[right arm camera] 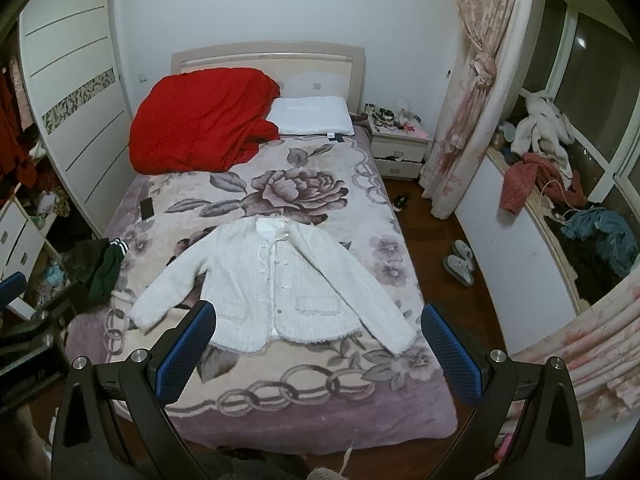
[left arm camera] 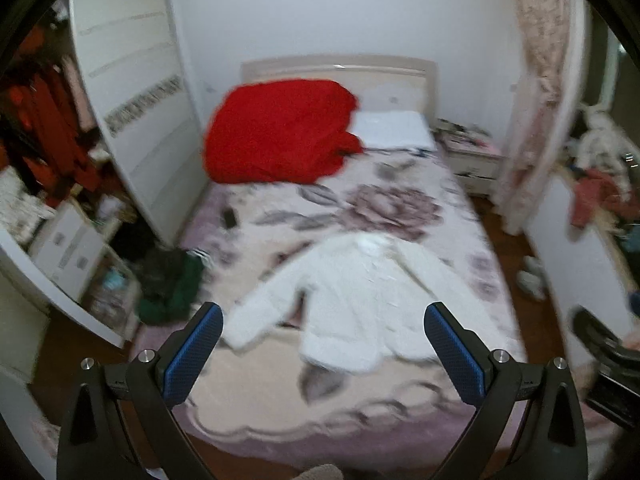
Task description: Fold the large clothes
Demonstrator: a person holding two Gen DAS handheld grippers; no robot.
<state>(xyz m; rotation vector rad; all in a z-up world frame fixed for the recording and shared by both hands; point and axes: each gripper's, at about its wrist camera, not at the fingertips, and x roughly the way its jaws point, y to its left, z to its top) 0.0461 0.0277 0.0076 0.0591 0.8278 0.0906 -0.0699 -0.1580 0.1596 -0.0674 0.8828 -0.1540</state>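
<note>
A white fluffy cardigan [right arm camera: 276, 280] lies flat, front side up, sleeves spread out, on the floral blanket of the bed [right arm camera: 304, 400]. The left wrist view shows the same cardigan [left arm camera: 360, 300], blurred. My left gripper [left arm camera: 324, 316] is open and hovers above the foot of the bed, short of the cardigan's hem. My right gripper [right arm camera: 318, 312] is open too, held above the hem, with nothing between its blue pads [right arm camera: 184, 356]. Part of the left gripper [right arm camera: 12, 284] shows at the left edge of the right wrist view.
A red quilt [right arm camera: 204, 120] and a white pillow [right arm camera: 312, 116] lie at the head of the bed. A phone [right arm camera: 147, 208] rests near the left edge, dark green clothes [right arm camera: 104, 268] hang beside it. Slippers [right arm camera: 460, 266], a nightstand [right arm camera: 400, 148] and a cluttered windowsill [right arm camera: 560, 200] are on the right.
</note>
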